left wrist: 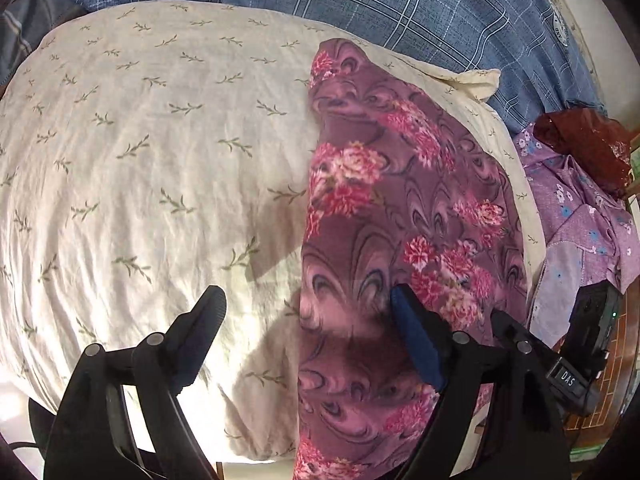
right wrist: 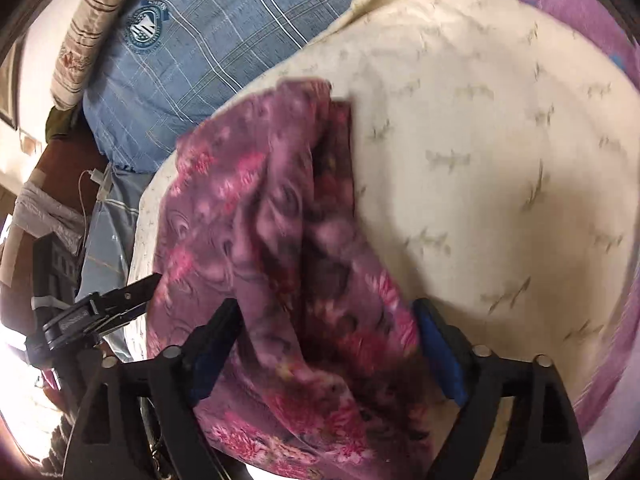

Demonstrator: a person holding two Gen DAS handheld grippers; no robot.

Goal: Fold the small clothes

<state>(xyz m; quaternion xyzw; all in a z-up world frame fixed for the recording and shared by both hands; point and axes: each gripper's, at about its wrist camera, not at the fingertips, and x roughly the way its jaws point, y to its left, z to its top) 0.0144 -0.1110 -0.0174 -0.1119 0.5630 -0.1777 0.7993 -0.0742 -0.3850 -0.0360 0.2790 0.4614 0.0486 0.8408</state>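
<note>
A purple garment with pink flowers (left wrist: 400, 208) lies folded in a long strip on a cream leaf-print cloth (left wrist: 140, 140). My left gripper (left wrist: 308, 304) hangs open over the strip's near left edge. One fingertip is above the cream cloth and the other above the garment, with nothing pinched. In the right wrist view the same garment (right wrist: 272, 220) looks bunched and blurred. My right gripper (right wrist: 326, 314) stands open wide, and the fabric lies loose between its fingers. Each gripper also shows at the edge of the other's view: the right gripper (left wrist: 592, 340) and the left gripper (right wrist: 100, 308).
Blue plaid bedding (left wrist: 400, 0) lies behind the cream cloth. A lilac flowered garment (left wrist: 580, 220) and a dark red bag (left wrist: 584, 140) sit to the right. A striped pillow (right wrist: 92, 32) and a white cable (right wrist: 86, 200) are at the left. Brick-pattern floor (left wrist: 604, 396) shows beyond the edge.
</note>
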